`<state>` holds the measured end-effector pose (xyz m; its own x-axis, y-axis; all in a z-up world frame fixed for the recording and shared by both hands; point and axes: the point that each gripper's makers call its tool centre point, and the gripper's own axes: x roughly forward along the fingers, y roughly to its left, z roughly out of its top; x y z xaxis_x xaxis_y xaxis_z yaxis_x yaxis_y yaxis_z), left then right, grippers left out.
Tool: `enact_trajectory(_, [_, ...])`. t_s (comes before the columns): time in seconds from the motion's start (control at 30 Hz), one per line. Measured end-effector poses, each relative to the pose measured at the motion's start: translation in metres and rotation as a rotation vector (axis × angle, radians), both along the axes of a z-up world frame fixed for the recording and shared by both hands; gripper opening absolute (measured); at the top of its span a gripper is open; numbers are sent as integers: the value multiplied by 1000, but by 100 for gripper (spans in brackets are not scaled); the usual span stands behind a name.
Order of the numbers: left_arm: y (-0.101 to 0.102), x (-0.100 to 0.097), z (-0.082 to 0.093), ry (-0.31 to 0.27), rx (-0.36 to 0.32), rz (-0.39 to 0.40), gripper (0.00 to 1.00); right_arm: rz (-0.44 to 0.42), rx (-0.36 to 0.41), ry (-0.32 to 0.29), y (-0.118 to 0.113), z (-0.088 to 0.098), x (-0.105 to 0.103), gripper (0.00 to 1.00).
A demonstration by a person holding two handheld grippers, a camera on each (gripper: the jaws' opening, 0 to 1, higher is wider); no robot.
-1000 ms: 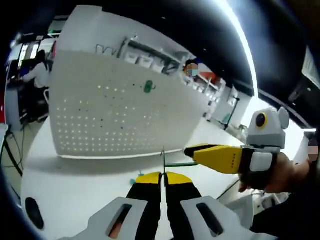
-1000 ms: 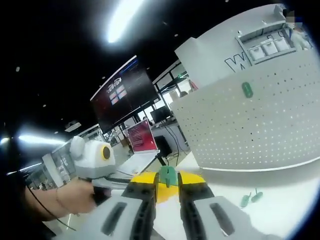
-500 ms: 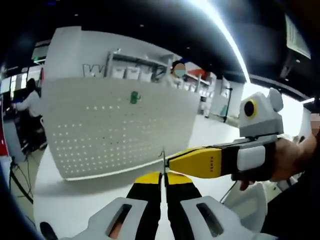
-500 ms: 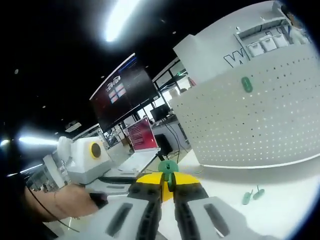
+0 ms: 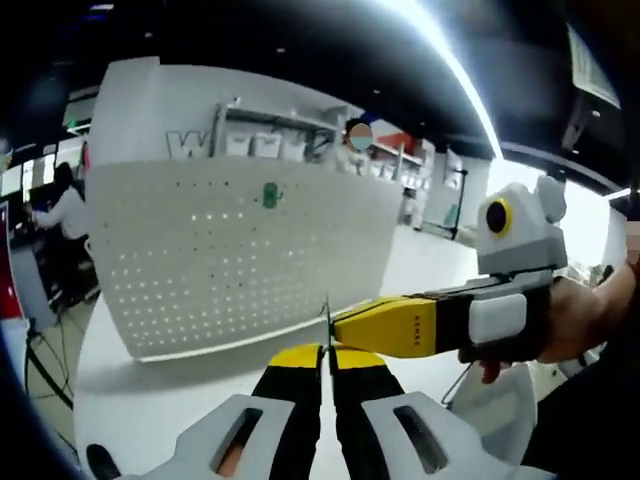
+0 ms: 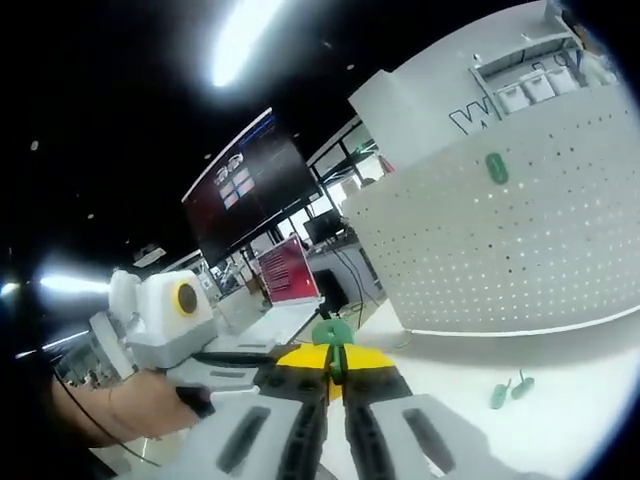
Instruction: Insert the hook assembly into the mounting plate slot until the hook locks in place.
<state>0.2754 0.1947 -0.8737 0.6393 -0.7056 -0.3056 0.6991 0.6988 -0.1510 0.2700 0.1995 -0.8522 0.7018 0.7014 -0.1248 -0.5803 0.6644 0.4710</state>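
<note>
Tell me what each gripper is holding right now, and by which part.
The right gripper pinches the small green plastic hook piece by its lower end. The left gripper clamps a thin metal rod by its base.

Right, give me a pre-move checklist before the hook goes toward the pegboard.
1. Right tool gripping the green hook piece: ok, jaws shut on it.
2. Left tool gripping the thin metal wire: ok, jaws closed around it.
3. Two tools brought together: ok, the right tool's tip meets the wire in the left gripper view.
4. Hook locked into the plate: cannot tell.
5. Pegboard in view, upright: ok.
6. Spare green pieces lying on the table: ok, apart from the tools.
</note>
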Motion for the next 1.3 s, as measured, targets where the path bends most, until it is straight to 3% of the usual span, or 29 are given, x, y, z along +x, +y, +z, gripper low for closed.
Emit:
enact_trajectory(0.23, [3, -2, -6, -44, 67, -17, 5, 30, -32, -10, 6, -3, -3, 0])
enact_trajectory(0.33, [3, -3, -8, -33, 73, -26, 12, 34, -29, -11, 8, -3, -3, 0])
enact_trajectory(0.67, [-5, -13, -7, 11, 9, -69, 41, 34, -61, -40, 8, -1, -4, 0])
enact_trajectory(0.7, [-7, -14, -5, 23, -26, -73, 44, 34, -65, -41, 7, -1, -4, 0])
enact_trajectory(0.73, [-9, -15, -4, 45, -57, -70, 49, 34, -68, -42, 7, -1, -4, 0])
enact_trajectory(0.83, [-8, -15, -6, 44, -49, -60, 62, 29, -75, -45, 4, -1, -3, 0])
enact_trajectory(1.13, [-3, -15, -8, 35, -33, -60, 72, 16, -82, -59, 1, 0, -1, 0])
enact_trajectory(1.2, [-1, -10, 1, -20, -73, -49, 75, 14, -80, -63, 1, 1, 0, 0])
enact_trajectory(1.3, [3, -8, 5, -21, -113, -34, 80, 12, -86, -77, 0, 4, 1, 0])
